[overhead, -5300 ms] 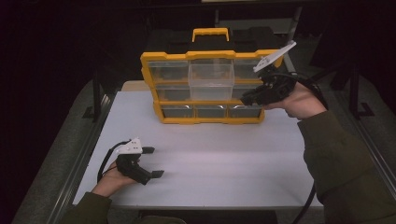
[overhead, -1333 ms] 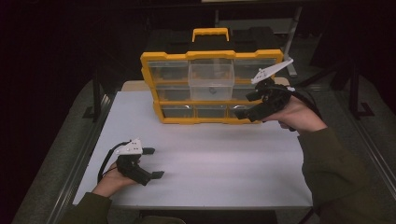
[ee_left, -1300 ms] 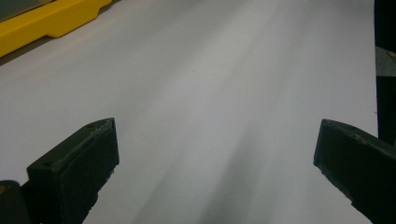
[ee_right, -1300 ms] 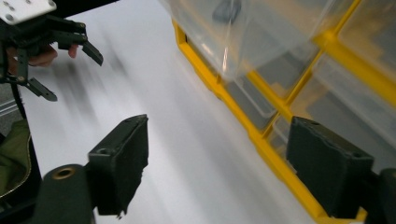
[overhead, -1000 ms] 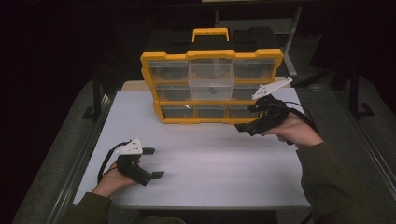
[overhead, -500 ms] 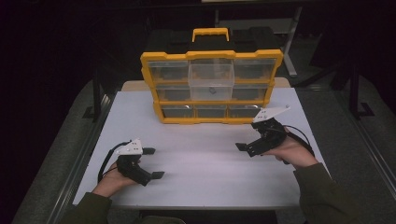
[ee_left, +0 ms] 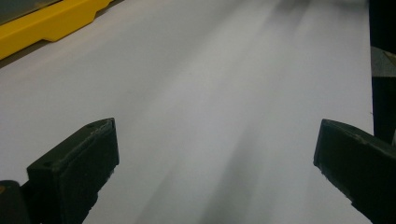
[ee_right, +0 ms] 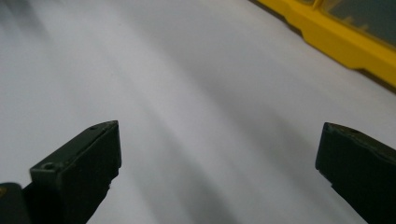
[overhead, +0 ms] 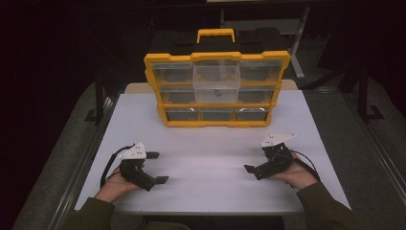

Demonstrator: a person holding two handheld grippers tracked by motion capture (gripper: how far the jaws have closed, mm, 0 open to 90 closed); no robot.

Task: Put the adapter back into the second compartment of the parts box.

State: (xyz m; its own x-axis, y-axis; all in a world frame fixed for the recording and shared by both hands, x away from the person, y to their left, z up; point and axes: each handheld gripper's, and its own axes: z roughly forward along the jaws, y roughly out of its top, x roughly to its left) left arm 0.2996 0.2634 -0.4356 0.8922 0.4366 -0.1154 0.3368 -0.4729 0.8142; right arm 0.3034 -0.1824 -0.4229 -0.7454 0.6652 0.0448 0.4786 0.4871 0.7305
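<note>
High view: yellow organizer [overhead: 216, 88] upright at top centre of white worktop [overhead: 210, 163]; left claw [overhead: 157, 167] lower left, right claw [overhead: 258, 161] lower right, both spread apart, empty. Left gripper view: organizer's yellow edge upper left. Right gripper view: same edge upper right.

dark lab, white table [overhead: 206, 143], parts organizer [overhead: 216, 91]

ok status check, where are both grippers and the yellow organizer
Left gripper open, low at table's near left. Right gripper open, near right, holding nothing. Yellow organizer upright at the far edge, drawers shut. Nothing between.
</note>
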